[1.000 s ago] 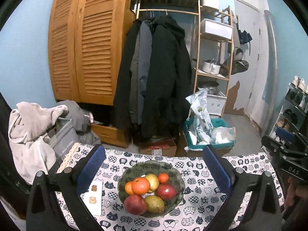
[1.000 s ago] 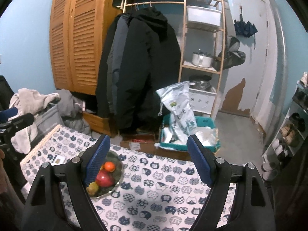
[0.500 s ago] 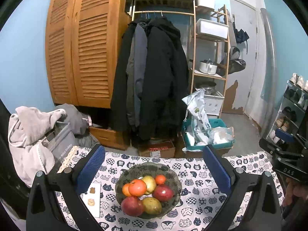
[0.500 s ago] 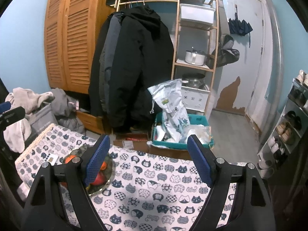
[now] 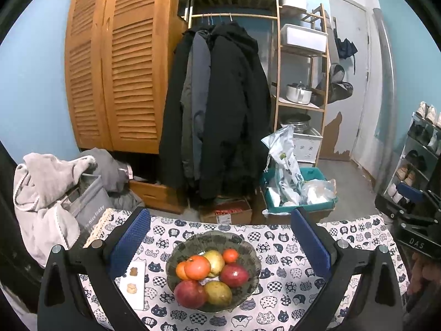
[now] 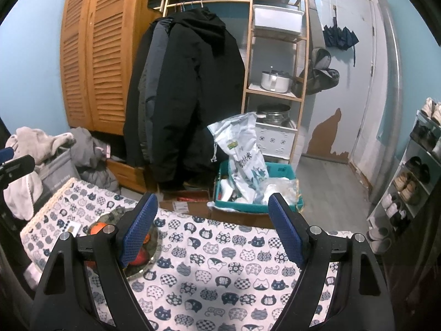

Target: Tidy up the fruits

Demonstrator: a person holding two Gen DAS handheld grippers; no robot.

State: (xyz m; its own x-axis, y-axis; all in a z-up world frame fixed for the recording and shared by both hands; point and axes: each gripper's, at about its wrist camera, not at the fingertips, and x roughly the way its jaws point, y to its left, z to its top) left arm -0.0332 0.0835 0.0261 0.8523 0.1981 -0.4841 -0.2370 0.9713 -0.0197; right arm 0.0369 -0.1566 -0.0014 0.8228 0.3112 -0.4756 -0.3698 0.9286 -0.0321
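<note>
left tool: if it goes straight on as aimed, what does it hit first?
Probably the fruit bowl: the left tool, jaws open, is centred on it, the orange fruit on top nearest the line. Depth is unclear; a level path might pass above.

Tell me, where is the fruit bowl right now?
In the left wrist view, the fruit bowl sits on the cat-print tablecloth, centred between the open left tongs, beside a white tray.

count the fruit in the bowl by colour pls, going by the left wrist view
In the bowl, left wrist view:
red: 2, front left and right
orange: 3, big one, one tucked behind it, small one at the back
yellow-green: 2, back and front
total: 7
</note>
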